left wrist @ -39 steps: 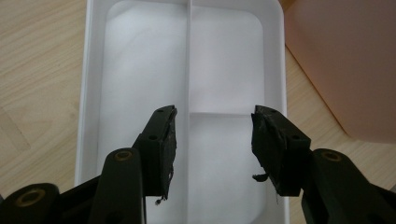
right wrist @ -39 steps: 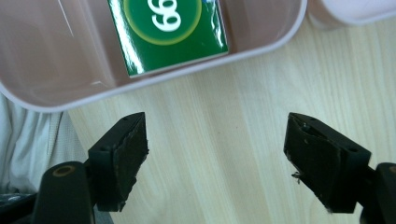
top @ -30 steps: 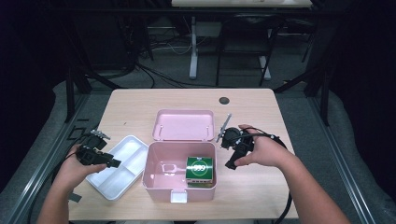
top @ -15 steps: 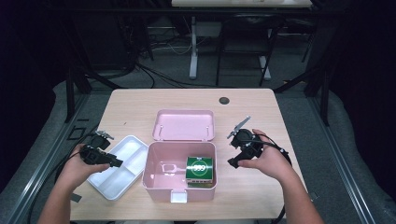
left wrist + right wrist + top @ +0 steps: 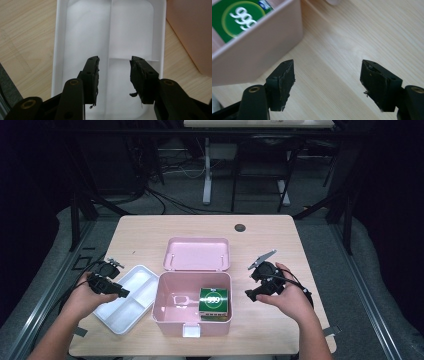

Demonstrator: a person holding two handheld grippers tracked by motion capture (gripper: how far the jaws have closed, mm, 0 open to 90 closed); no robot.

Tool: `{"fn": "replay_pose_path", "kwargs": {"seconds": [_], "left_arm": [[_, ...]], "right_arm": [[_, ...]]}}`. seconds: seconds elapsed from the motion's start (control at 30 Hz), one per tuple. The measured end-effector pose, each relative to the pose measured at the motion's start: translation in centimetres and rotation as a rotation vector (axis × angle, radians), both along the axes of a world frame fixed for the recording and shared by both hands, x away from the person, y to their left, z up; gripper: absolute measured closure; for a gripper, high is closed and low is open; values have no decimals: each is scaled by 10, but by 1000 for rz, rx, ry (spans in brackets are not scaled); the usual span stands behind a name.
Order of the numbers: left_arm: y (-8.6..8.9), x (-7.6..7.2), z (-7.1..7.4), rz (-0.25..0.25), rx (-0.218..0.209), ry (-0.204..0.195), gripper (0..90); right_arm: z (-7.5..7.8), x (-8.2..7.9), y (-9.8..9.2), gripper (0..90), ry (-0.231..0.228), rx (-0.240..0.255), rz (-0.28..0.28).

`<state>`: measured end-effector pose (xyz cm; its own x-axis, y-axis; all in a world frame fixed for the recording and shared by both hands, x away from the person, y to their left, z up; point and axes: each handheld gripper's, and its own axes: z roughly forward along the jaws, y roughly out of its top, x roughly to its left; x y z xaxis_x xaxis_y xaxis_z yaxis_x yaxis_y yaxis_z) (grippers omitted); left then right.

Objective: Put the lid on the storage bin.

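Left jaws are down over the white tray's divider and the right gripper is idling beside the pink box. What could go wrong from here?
1. The left gripper has just been closing astride the white tray's thin divider; a narrow bite could slip or tilt the tray.
2. The tray lies close against the pink box, so lifting it may knock the box.
3. The right gripper, open over bare table, sits close to the box wall and could nudge it.

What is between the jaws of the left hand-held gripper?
In the left gripper view, the left hand-held gripper straddles the middle divider of the white tray; its jaws have just been closing but do not press it.
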<state>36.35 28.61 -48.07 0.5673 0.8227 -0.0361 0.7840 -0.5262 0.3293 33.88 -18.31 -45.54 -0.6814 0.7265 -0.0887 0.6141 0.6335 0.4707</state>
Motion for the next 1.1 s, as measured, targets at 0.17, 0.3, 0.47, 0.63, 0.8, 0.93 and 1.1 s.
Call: {"fn": "replay_pose_path", "kwargs": {"seconds": [0.17,0.3,0.47,0.63,0.8,0.93,1.1], "left_arm": [[-4,5,-8,-21,44,28,656],[-7,13,-18,-39,105,65,689],[-11,20,-32,-44,145,118,702],[-13,25,-41,-47,155,148,741],[-12,28,-41,-41,130,163,788],[-12,29,-41,-46,118,185,787],[-12,28,-41,-52,122,191,799]], "right_arm": [[-2,-1,-4,276,-6,16,-17],[-1,-3,-7,275,-15,37,-25],[1,-3,-10,276,-21,48,-31],[0,-3,-13,275,-26,55,-46],[-2,-2,-17,275,-25,64,-53],[-2,-2,-17,275,-14,58,-53],[-3,-2,-18,275,-21,72,-56]]}}
